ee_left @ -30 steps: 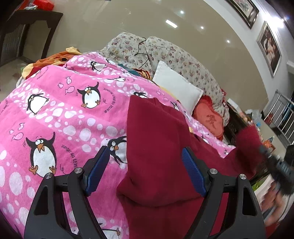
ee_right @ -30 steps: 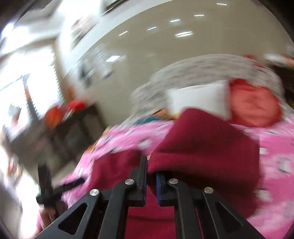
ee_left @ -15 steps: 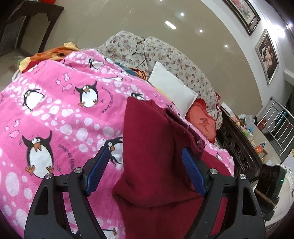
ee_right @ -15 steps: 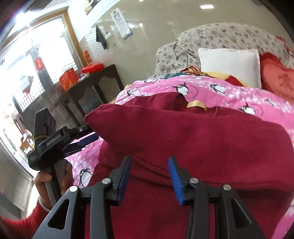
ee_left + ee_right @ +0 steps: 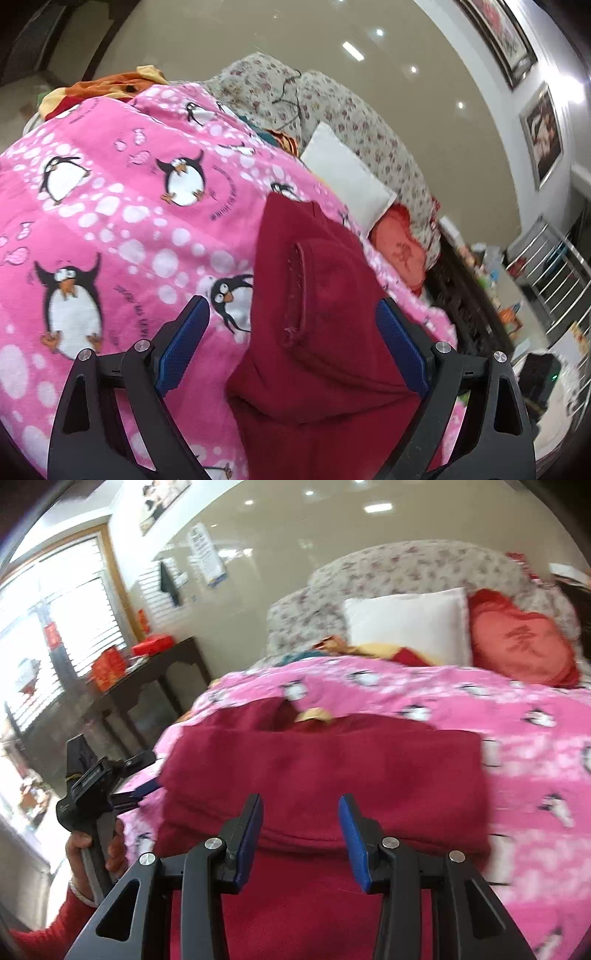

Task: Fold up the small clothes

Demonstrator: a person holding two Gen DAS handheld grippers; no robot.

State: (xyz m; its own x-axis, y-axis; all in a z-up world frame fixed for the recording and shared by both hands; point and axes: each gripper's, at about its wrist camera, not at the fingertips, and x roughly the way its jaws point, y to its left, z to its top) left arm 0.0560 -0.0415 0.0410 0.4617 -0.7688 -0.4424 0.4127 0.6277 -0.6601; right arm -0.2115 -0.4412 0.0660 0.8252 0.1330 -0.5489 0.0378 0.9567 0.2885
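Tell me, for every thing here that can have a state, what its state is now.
left gripper: open, holding nothing.
right gripper: open, holding nothing.
red garment: partly folded, one layer laid over, lying on the blanket.
pink penguin blanket: spread on the bed.
white pillow: leaning against the headboard.

White pillow point(image 5: 408, 624) beside red cushion point(image 5: 517, 640); pink penguin blanket point(image 5: 110, 221).

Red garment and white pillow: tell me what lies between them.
In the right wrist view, only the pink penguin blanket lies between the red garment and the white pillow.
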